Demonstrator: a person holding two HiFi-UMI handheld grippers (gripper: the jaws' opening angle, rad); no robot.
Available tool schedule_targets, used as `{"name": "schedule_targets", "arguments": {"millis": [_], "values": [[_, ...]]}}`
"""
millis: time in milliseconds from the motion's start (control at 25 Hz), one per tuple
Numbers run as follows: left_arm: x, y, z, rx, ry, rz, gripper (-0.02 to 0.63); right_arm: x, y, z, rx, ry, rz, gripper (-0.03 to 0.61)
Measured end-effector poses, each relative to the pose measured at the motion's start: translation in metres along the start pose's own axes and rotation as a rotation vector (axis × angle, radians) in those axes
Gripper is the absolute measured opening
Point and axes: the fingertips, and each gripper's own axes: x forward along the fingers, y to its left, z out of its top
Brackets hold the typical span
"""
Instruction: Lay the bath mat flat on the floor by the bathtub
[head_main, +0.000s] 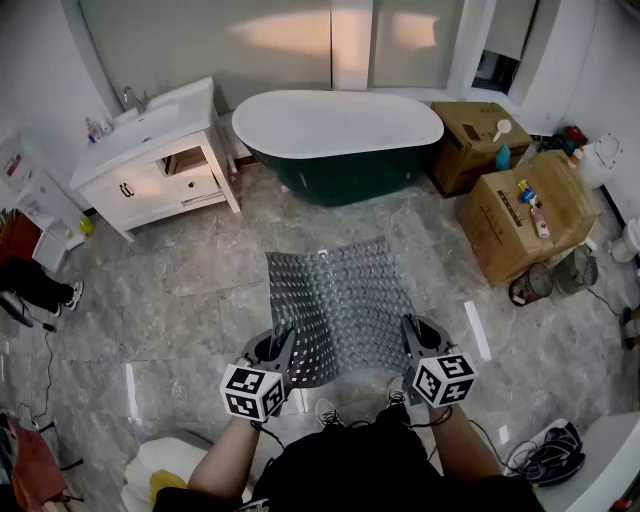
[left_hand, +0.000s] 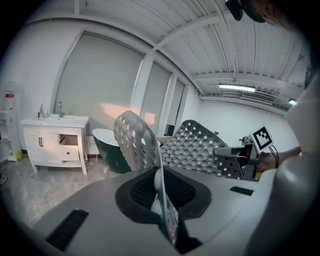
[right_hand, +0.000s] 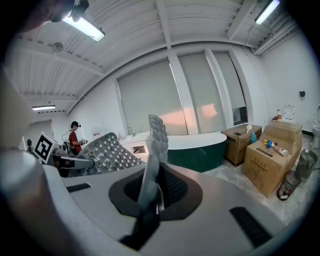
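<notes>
A grey perforated bath mat (head_main: 340, 305) hangs spread in the air in front of me, above the marble floor and short of the dark green bathtub (head_main: 338, 140). My left gripper (head_main: 280, 345) is shut on the mat's near left corner, and my right gripper (head_main: 410, 335) is shut on its near right corner. In the left gripper view the mat (left_hand: 137, 142) rises edge-on from between the jaws, with the right gripper (left_hand: 235, 150) beyond it. In the right gripper view the mat (right_hand: 156, 137) likewise stands up from the shut jaws, the tub (right_hand: 197, 147) behind.
A white vanity with a sink (head_main: 150, 150) stands left of the tub. Two cardboard boxes (head_main: 525, 210) sit to the right, with wire baskets (head_main: 560, 275) by them. A white rounded object (head_main: 165, 465) lies at my lower left, cables (head_main: 545, 455) at lower right.
</notes>
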Motion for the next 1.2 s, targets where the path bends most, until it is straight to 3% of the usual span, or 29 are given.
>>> {"name": "schedule_targets", "arguments": {"millis": [1200], "values": [[0.006, 0.015, 0.016, 0.003, -0.033, 0.012, 0.04, 0.017, 0.003, 0.016, -0.011, -0.035, 0.029, 0.031]]}}
